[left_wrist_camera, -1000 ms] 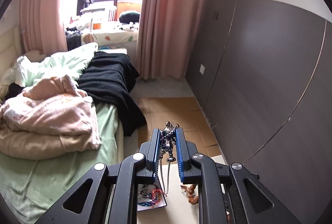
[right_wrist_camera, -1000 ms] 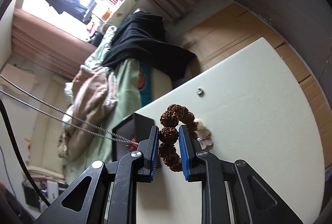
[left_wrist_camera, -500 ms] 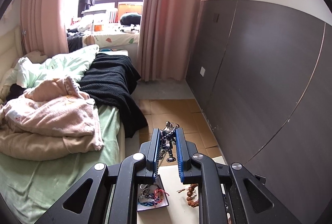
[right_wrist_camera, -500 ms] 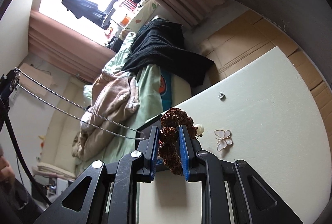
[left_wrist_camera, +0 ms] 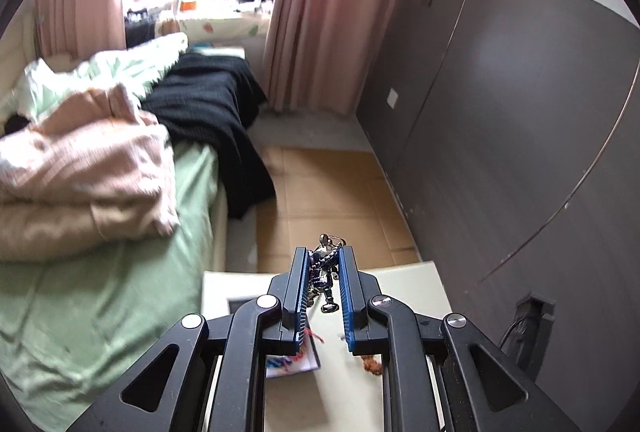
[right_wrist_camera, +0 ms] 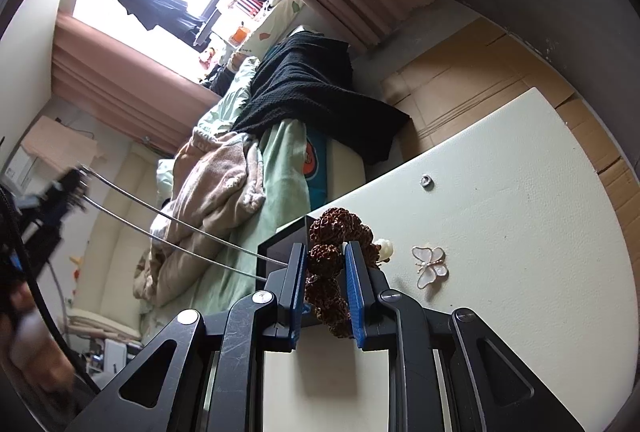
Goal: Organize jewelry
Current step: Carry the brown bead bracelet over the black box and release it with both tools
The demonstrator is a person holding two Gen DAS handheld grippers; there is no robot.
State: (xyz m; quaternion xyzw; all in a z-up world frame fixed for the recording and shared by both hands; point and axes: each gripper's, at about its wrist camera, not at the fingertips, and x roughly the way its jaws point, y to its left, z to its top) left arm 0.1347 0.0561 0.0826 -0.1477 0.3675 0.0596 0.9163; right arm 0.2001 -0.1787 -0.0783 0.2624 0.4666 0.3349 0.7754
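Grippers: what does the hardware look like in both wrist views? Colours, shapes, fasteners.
Both match. The left gripper and right gripper each have two flat, ribbed blue pads mounted on matte black fingers. Behind them sit angular black linkage arms with triangular cutouts and round silver bolt heads at the pivots. No markings or labels show. A black cable runs past at the left of the right wrist view.

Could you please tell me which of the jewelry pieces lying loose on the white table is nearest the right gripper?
The butterfly brooch, just right of the right gripper; the small ring lies farther off.
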